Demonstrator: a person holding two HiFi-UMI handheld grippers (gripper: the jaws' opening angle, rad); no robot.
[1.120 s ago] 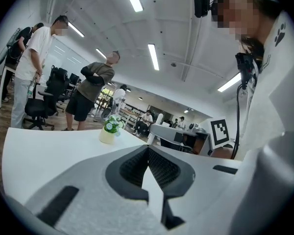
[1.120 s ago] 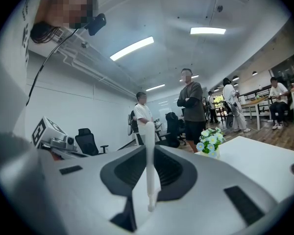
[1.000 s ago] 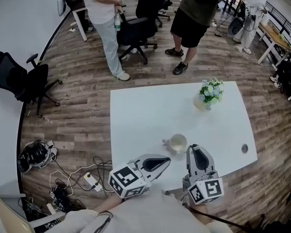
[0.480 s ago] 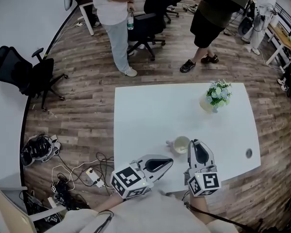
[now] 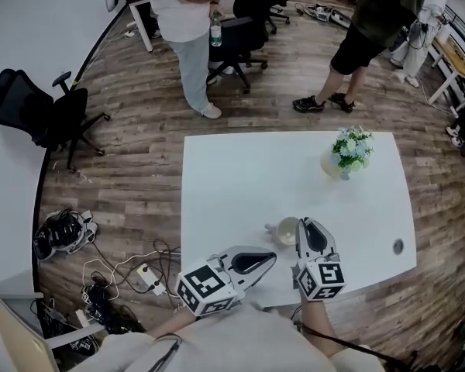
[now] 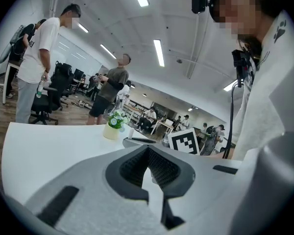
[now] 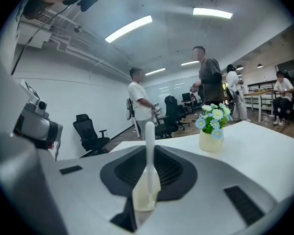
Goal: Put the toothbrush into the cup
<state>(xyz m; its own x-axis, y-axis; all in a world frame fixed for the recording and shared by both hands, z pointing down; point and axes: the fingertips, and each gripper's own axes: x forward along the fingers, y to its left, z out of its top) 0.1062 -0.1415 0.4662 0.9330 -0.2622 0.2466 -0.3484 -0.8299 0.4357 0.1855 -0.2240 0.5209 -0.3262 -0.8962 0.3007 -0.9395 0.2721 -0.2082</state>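
Right gripper view: right gripper (image 5: 304, 227) has its jaws closed on the slim white plastic toothbrush (image 7: 149, 146); grip sits on the broader cream-coloured end, and the thin white stem runs out past the jaw tips. I cannot tell whether that cream end is the bristle head or the handle.

Head view: right gripper tips sit just beside the small pale ceramic cup (image 5: 285, 231), on its right; the cup stands upright near the front edge of the white rectangular table (image 5: 240, 169); the toothbrush itself is too small to pick out here, and it is not yet in the cup.

Left gripper (image 5: 270, 256): jaws all but together, nothing between them; it lies low at the table's near edge, left of the cup and apart from it.

Handling, my judgement: the toothbrush is light, stiff and smooth, so it could swivel in the pads if the stem catches the rim. The present hold on the thick end looks right, as it leaves the long stem free to enter first. The cup looks light and could slide or tip if nudged.
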